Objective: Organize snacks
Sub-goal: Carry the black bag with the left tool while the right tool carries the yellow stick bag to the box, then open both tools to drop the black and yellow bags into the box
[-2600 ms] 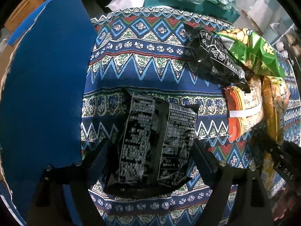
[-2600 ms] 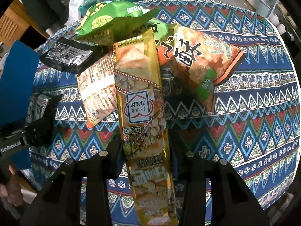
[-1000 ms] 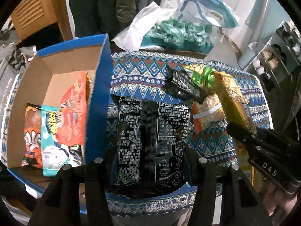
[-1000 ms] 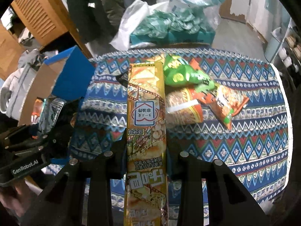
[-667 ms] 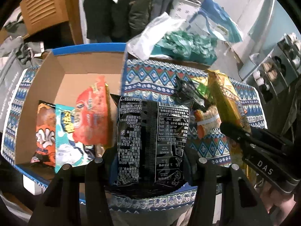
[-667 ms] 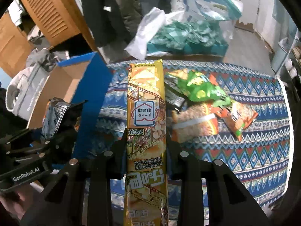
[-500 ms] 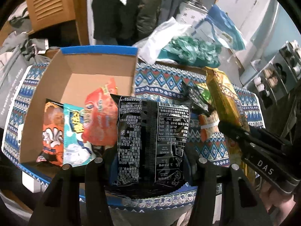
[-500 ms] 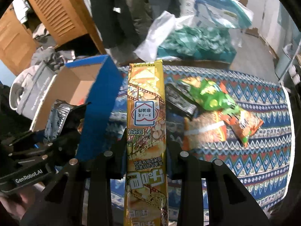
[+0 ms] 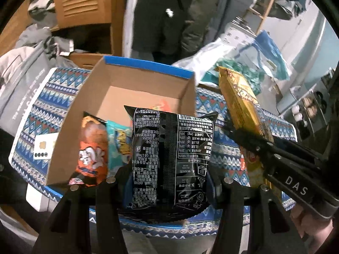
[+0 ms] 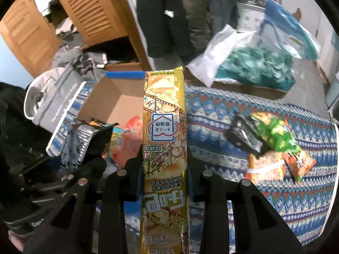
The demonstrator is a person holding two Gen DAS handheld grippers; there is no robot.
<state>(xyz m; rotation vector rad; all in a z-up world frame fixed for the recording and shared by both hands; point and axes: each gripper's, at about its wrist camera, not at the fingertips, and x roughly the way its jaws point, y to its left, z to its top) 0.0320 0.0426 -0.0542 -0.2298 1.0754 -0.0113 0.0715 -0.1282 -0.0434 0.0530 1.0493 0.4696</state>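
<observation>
My left gripper (image 9: 167,180) is shut on a black snack packet (image 9: 171,154) and holds it above the near edge of an open cardboard box (image 9: 131,78) with a blue rim. Orange (image 9: 93,148), light-blue (image 9: 119,139) and red packets stand inside the box. My right gripper (image 10: 164,173) is shut on a long yellow snack packet (image 10: 164,127), held upright just right of the box; it also shows in the left wrist view (image 9: 239,103). On the patterned tablecloth (image 10: 222,110) lie a black (image 10: 243,137), a green (image 10: 275,133) and orange packets (image 10: 267,169).
The box (image 10: 112,97) sits at the table's left end. A grey bag (image 9: 23,80) lies left of it. A plastic bag with teal contents (image 10: 254,63) stands behind the table. Wooden louvred furniture (image 10: 91,10) and hanging coats are behind.
Both grippers lifted their packets off the tablecloth and moved left. The box, first seen from its blue side, now lies open under the left gripper. Both grips stayed shut.
</observation>
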